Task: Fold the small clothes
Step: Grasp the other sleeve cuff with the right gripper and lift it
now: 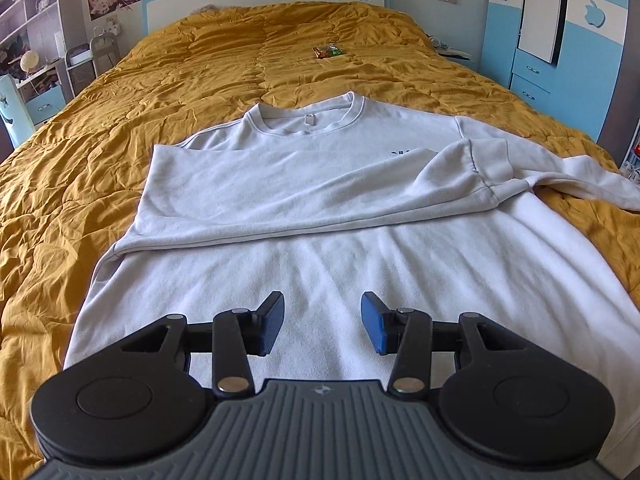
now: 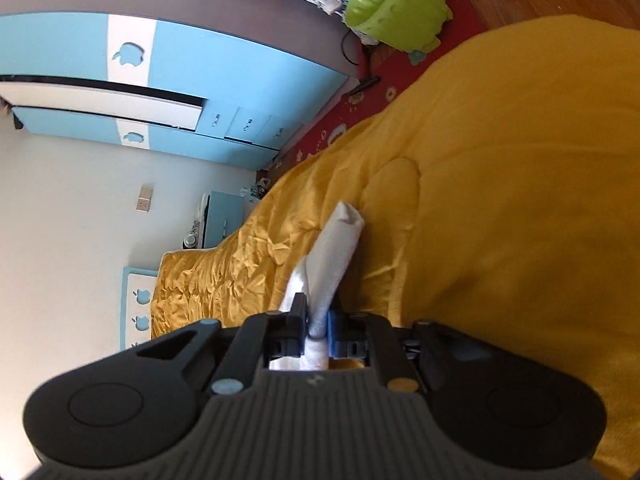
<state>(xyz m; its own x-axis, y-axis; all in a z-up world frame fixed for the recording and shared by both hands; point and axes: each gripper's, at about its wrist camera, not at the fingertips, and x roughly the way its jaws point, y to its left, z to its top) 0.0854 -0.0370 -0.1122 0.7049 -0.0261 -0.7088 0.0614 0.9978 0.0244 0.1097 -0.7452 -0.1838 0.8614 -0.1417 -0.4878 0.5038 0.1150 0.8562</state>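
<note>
While your left wrist view takes in the whole bed, your right wrist view is rolled sideways and shows only a strip of it. From the left, you see 1 white sweatshirt [image 1: 320, 216] spread flat on the mustard quilt [image 1: 120, 140], collar at the far end, hem nearest you. 1 sleeve is folded across the chest, its cuff reaching the right side; the other sleeve [image 1: 588, 184] trails off to the right onto the quilt. Your left gripper [image 1: 322, 322] hangs over the near hem with its 2 blue pads spread wide apart, nothing between them, the cloth lying just beyond and beneath.

Only the right view shows your right gripper [image 2: 318, 326], pressed together on a bunched piece of white fabric [image 2: 336, 248] that rises from the pads and stands out over the quilt [image 2: 520, 200]. You cannot tell from that view which part of the garment this is.

Far up the bed lies 1 small colourful packet [image 1: 328, 51], well apart from the sweatshirt. Your right view alone catches 1 green plastic basket [image 2: 394, 4] on the floor and the blue wardrobe [image 2: 200, 76].
</note>
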